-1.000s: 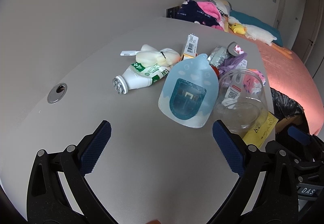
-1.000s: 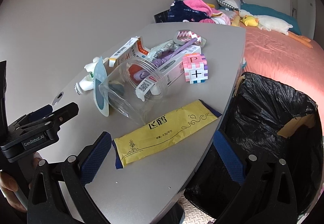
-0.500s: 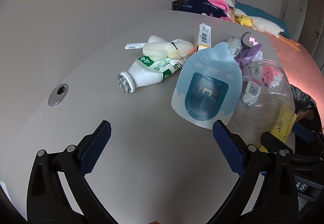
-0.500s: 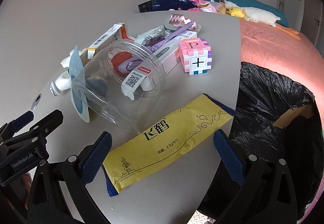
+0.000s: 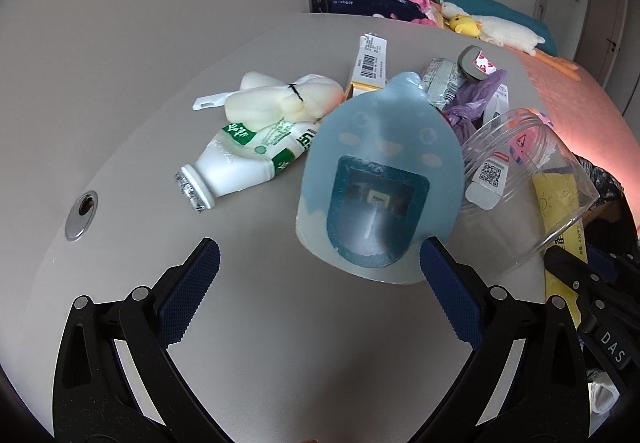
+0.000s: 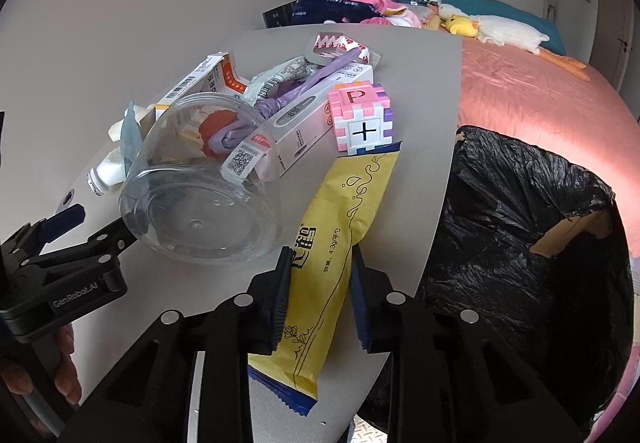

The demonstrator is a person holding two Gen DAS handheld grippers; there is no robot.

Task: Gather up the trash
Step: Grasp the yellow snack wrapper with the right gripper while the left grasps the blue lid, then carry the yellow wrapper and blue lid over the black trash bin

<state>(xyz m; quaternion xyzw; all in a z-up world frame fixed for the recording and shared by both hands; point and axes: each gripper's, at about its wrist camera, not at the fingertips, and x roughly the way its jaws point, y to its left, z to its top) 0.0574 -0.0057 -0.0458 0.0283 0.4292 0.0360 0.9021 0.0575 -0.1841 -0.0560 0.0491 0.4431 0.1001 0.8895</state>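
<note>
My right gripper (image 6: pixel 319 275) is shut on a yellow wrapper (image 6: pixel 338 227) that lies on the grey table near its right edge. A clear plastic jar (image 6: pixel 200 195) lies on its side just left of it. My left gripper (image 5: pixel 318 263) is open and empty, just before a blue penguin-shaped pouch (image 5: pixel 380 179) that leans on the jar (image 5: pixel 520 179). A white milk bottle (image 5: pixel 244 163) lies further left. The left gripper also shows in the right wrist view (image 6: pixel 76 235).
A bin lined with a black bag (image 6: pixel 520 243) stands right of the table. A pink and white cube (image 6: pixel 360 115), cartons (image 6: pixel 308 115), a purple bag (image 5: pixel 472 99) and a cream plush (image 5: pixel 280 99) lie behind. A metal grommet (image 5: pixel 82 211) sits at left.
My right gripper moved forward and closed on the yellow wrapper, which now points along the fingers. My left gripper came closer to the blue pouch and stayed open.
</note>
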